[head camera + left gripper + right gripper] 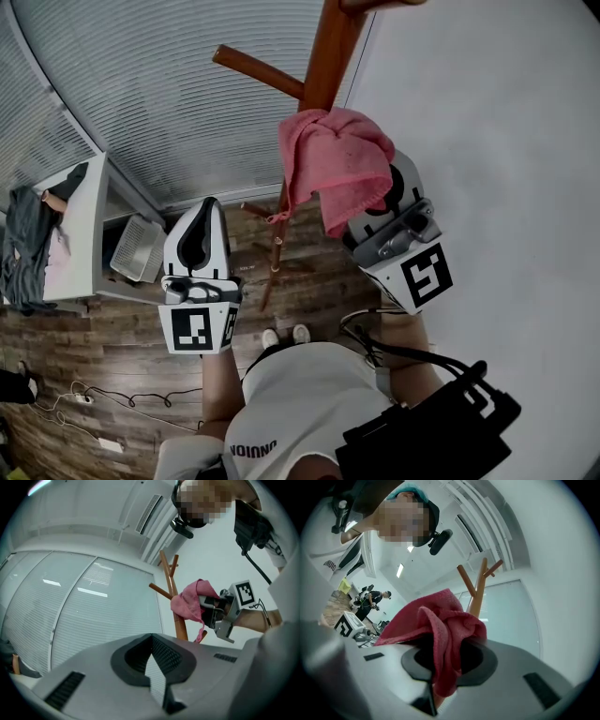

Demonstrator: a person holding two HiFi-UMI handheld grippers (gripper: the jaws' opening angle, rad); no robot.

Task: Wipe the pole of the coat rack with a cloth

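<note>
The wooden coat rack pole (322, 66) rises in front of me, with a side peg (258, 70) sticking out to the left. My right gripper (354, 202) is shut on a pink cloth (333, 164), which bunches over its jaws and lies against the right side of the pole. In the right gripper view the cloth (440, 637) hangs folded between the jaws of the right gripper (440, 681), with the pole (477, 599) just behind it. My left gripper (208, 214) is shut and empty, left of the pole and apart from it. From the left gripper (152, 672) I see the pole (180, 625), cloth (187, 604) and right gripper (220, 613).
A window wall with blinds (141, 94) curves behind the rack and a plain white wall (487, 141) stands to the right. At the left is a white desk (92, 220) with clothing (26, 248) and a white basket (141, 248). Cables (122, 403) lie on the wood floor.
</note>
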